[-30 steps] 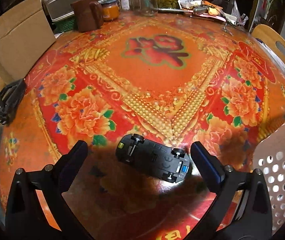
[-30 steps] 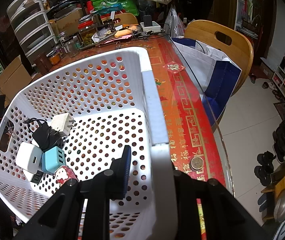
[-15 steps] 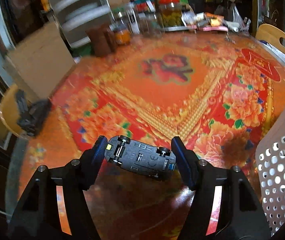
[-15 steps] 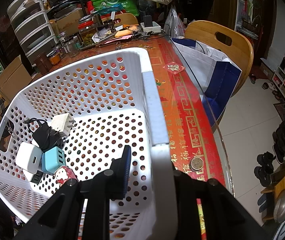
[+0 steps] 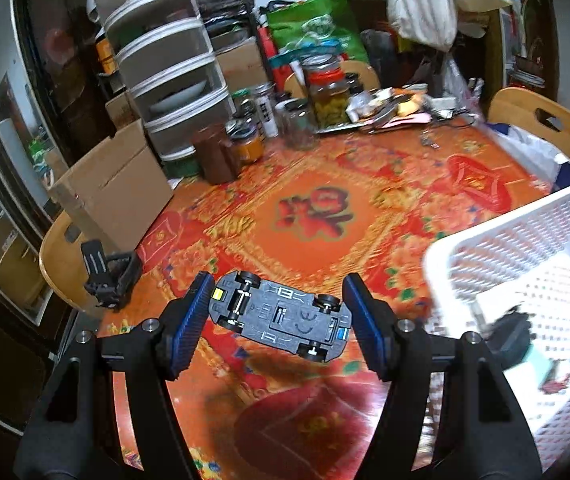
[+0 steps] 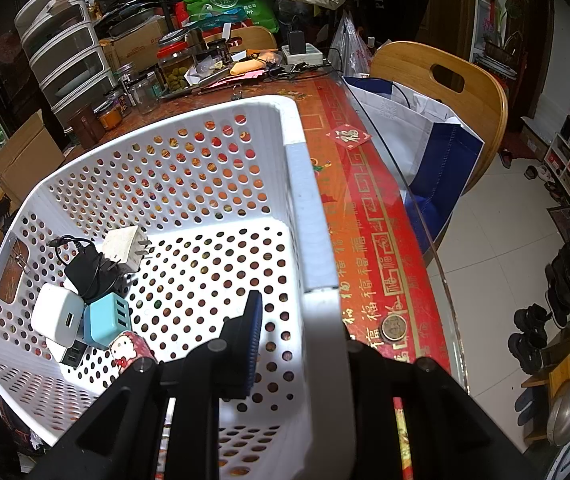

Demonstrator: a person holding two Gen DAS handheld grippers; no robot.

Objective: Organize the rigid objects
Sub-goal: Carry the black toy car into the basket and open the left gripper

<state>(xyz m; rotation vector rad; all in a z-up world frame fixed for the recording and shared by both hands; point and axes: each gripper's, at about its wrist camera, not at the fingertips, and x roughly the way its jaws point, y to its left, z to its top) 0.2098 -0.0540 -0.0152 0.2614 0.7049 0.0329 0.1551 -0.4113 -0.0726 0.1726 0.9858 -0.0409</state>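
Observation:
An upside-down dark toy car (image 5: 281,316) hangs above the red flowered tablecloth (image 5: 317,184), gripped end to end by my left gripper (image 5: 277,302), which is shut on it. The white perforated basket (image 5: 525,240) stands just right of the car. In the right wrist view my right gripper (image 6: 305,344) is shut on the near wall of the basket (image 6: 305,200); its inner finger (image 6: 251,340) shows inside and the outer one is hidden behind the rim. In the basket's left corner lie a white charger (image 6: 55,314), a blue charger (image 6: 107,320) and a black adapter (image 6: 89,272).
A black folding stand (image 5: 109,276) and a cardboard box (image 5: 113,188) sit at the table's left edge. Jars (image 5: 325,92) and clutter line the far side. A wooden chair (image 6: 441,80) with a white-and-blue bag (image 6: 417,128) stands beside the right edge, and a coin (image 6: 393,326) lies there.
My left gripper closed on the toy car and lifted it off the table, swinging up so the basket shows at the right. The right gripper has not moved.

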